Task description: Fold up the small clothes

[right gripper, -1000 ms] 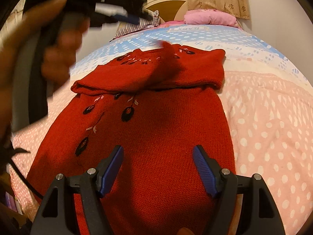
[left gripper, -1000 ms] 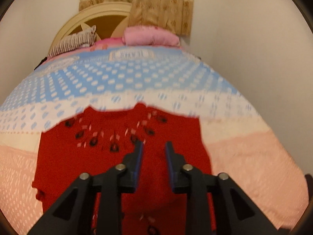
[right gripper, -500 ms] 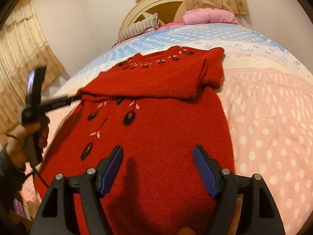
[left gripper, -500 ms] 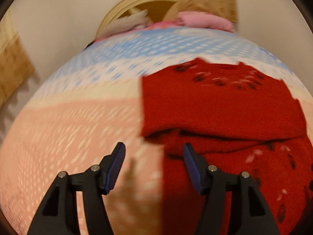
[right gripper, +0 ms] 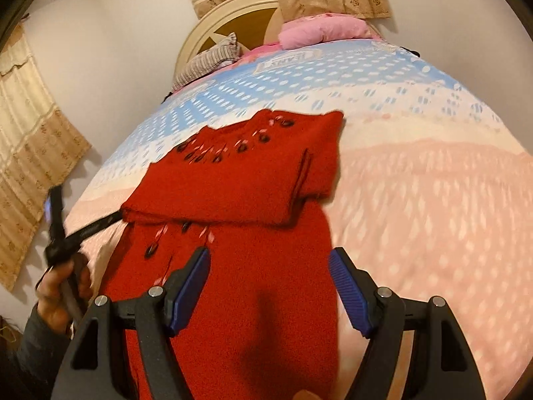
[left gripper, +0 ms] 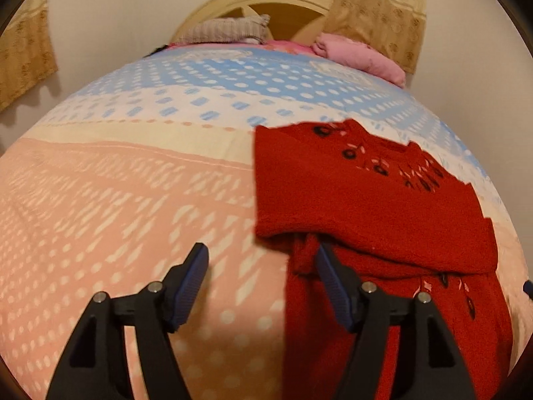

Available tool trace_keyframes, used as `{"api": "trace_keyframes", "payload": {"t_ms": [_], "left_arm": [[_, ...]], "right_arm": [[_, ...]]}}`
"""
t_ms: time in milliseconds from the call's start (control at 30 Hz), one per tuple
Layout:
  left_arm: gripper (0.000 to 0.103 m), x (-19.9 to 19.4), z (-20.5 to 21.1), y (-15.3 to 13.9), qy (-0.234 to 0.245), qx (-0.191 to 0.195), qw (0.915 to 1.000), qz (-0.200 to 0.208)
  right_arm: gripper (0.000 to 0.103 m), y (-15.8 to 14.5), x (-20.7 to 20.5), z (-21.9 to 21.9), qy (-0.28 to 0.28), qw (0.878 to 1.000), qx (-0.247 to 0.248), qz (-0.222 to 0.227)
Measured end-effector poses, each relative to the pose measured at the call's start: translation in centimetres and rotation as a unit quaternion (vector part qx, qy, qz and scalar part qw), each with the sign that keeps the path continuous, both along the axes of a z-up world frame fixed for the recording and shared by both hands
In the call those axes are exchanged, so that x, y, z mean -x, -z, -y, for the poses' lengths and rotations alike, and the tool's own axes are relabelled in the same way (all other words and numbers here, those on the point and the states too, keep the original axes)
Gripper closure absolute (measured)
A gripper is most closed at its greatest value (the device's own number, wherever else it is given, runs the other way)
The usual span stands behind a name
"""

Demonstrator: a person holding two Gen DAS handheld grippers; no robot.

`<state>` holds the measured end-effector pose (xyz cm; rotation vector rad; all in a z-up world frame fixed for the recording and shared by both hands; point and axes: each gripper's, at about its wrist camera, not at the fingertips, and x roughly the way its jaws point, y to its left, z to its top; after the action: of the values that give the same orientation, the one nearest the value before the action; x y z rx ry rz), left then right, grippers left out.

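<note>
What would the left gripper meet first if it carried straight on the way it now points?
Probably the bedspread: the left gripper is open over bare pink cloth, with the red sweater's left edge just beside its right finger. Depth is unclear, so that finger may brush the sweater first.

Home bedroom, pretty clearly. Big bed wearing pink, cream and blue dotted bedsheet (left gripper: 140, 200), taking up most of both views. Cream arched wooden headboard (right gripper: 233, 23) sitting at far end against plain white wall (left gripper: 133, 16). Pink pillow (right gripper: 319, 28) and grey striped pillow (right gripper: 210, 60) lying by headboard. Beige patterned curtains (left gripper: 376, 10) hanging behind bed, another one hanging on side wall. Red knitted sweater (right gripper: 233, 180) lying on sheet, adding to lived-in feel.
</note>
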<state>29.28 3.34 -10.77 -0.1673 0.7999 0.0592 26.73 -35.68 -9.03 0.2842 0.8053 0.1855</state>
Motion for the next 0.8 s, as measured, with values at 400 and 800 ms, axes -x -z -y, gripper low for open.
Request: {"api": "trace_keyframes", "payload": {"t_ms": [400, 800], "left_arm": [[0.003, -3.7, -1.3, 2.7, -0.027, -0.02, 0.9983, -0.046], [0.007, -3.1, -2.8, 4.0, -0.05, 0.018, 0.9967, -0.06]], "right_arm": [[0.096, 3.2, -8.0, -3.1, -0.005, 0.996, 0.047, -0.07], [0.098, 2.2, -6.1, -1.1, 0.035, 0.994, 0.101, -0.026]]}}
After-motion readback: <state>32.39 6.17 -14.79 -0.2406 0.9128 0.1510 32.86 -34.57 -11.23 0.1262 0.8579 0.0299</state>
